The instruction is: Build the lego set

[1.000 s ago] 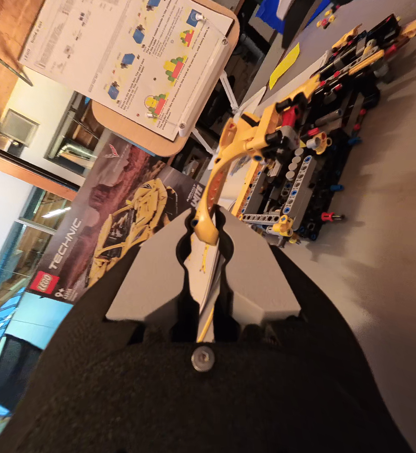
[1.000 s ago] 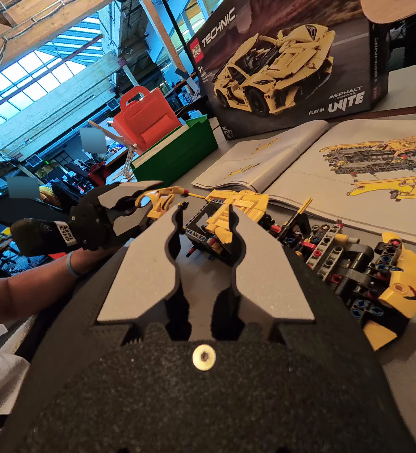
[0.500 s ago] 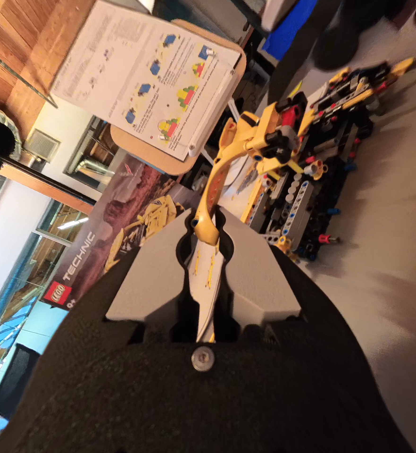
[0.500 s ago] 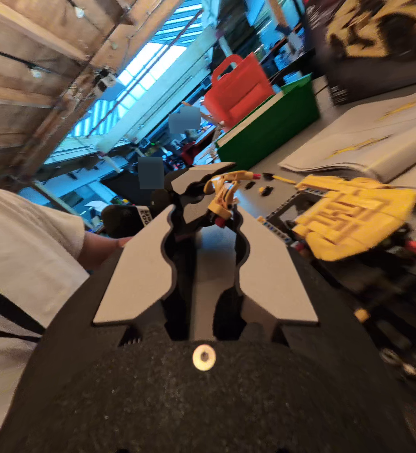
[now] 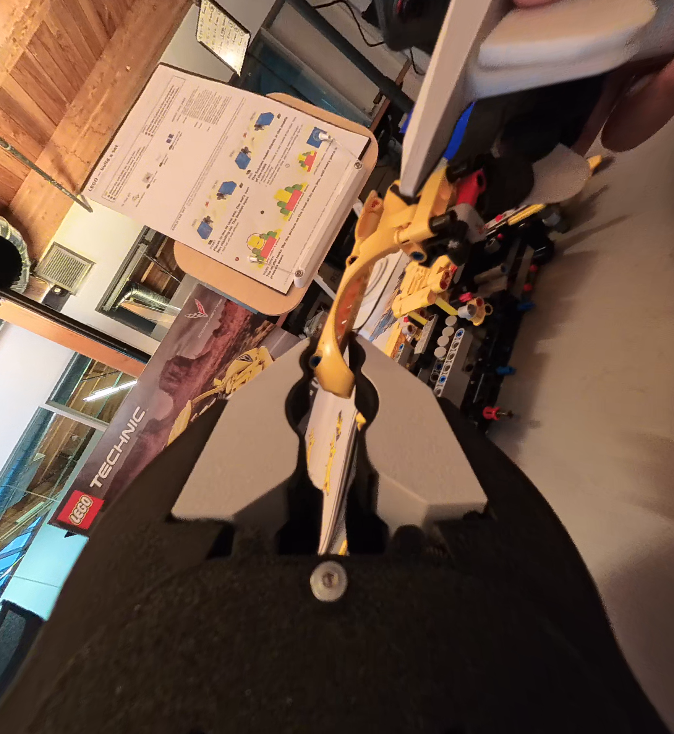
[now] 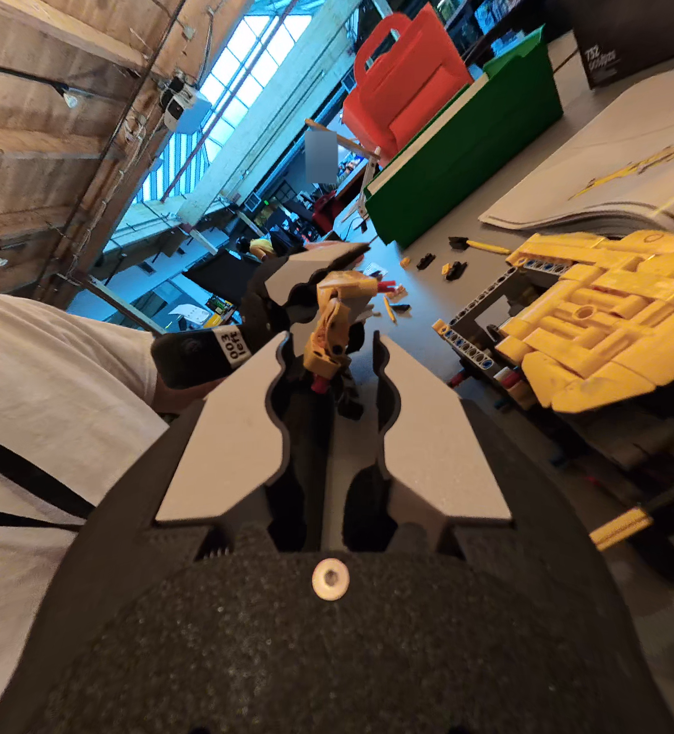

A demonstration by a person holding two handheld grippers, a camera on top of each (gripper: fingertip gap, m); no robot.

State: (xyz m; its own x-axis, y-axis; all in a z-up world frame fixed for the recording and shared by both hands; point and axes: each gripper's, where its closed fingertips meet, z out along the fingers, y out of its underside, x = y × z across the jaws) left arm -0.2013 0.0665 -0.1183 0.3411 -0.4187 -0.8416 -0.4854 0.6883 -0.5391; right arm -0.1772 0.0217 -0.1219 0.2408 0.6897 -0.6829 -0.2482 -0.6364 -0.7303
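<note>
item: curved yellow plastic arch subassembly [image 5: 341, 317], pinched in my left gripper [image 5: 333, 369], above table. my right gripper [image 6: 329, 349] agape, arch's far end at 12 o'clock between tips. step: regrasp. next, i judge: clamp, then seat on grey-and-yellow car chassis [image 6: 589, 329], 2 o'clock.

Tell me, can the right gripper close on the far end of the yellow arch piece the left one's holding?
Probably yes: the right gripper is open, and the yellow arch piece held by the left gripper sits just beyond its fingertips, with nothing between.

Each wrist camera looks forward along its own fingers, tilted, close over the table [image 5: 625, 397]; both views share the yellow arch piece [image 5: 339, 317] [image 6: 327, 333] ahead.
</note>
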